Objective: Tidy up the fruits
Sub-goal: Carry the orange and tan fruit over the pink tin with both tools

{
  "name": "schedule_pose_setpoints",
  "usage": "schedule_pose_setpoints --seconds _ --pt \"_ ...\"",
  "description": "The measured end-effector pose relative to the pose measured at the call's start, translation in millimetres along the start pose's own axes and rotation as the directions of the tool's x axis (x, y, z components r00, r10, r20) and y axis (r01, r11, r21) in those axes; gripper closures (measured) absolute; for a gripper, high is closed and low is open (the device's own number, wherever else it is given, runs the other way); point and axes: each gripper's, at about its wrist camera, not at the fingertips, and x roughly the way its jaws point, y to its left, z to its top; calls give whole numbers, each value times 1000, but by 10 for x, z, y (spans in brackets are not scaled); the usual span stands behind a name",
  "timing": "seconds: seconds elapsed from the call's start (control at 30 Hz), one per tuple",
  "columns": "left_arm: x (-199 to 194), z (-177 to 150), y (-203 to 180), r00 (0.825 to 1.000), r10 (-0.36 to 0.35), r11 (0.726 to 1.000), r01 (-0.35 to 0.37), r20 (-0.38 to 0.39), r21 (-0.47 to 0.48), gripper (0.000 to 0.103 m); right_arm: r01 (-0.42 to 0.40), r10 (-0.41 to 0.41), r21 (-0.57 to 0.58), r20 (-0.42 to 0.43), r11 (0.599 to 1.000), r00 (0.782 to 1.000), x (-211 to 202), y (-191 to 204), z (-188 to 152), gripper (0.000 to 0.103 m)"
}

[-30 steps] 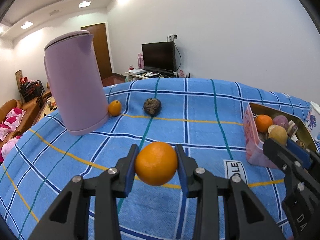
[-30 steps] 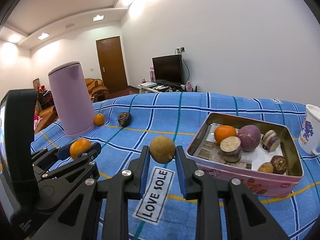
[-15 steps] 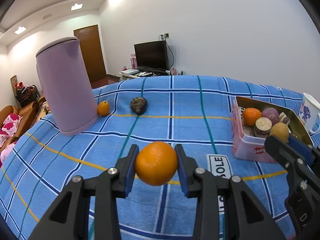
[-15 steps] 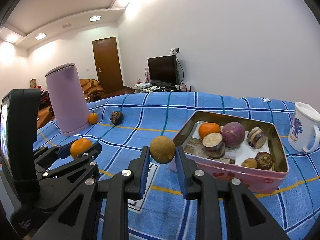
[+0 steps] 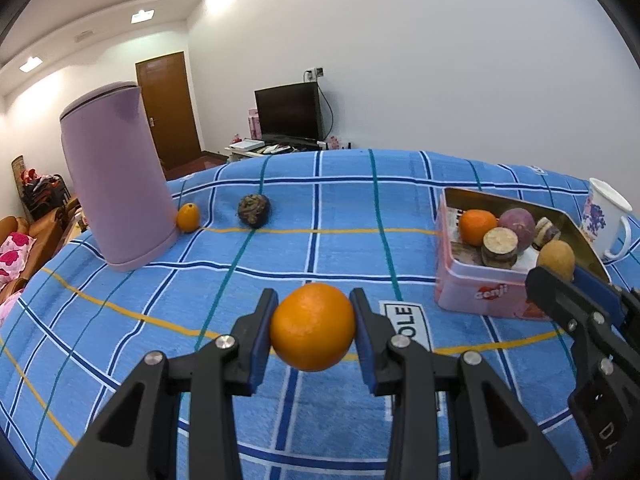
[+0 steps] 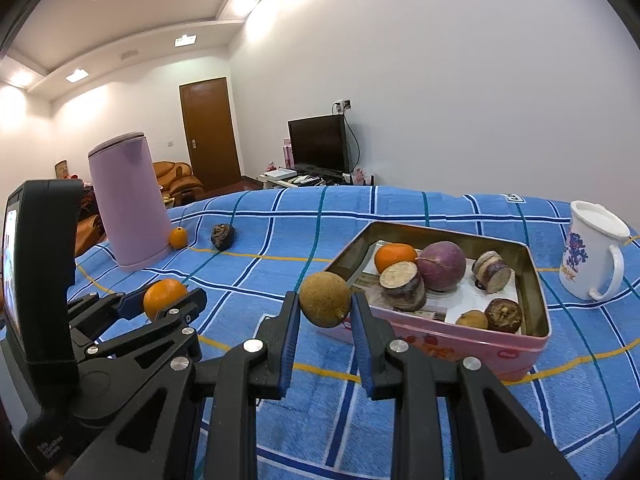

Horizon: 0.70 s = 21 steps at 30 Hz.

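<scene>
The left gripper (image 5: 313,330) clamped an orange (image 5: 313,327) between its blue pads, above the blue checked tablecloth (image 5: 320,208) and left of the pink tin (image 6: 532,344). The right gripper (image 6: 326,306) pinched a brown round fruit (image 6: 325,299) at the tin's near left corner.

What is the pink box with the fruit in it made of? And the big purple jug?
The pink box looks like thin metal: its inside walls are shiny gold and its rim is rolled, like a biscuit tin. The purple jug looks like matt plastic, smooth with no glare, though a coated metal could look the same.
</scene>
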Motion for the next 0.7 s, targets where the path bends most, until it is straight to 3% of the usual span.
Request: schedule_pose_setpoints --seconds 0.7 --pt "-156 -52 -389 998 -58 996 58 8 66 65 38 -38 25 23 999 999 -210 -241 -55 75"
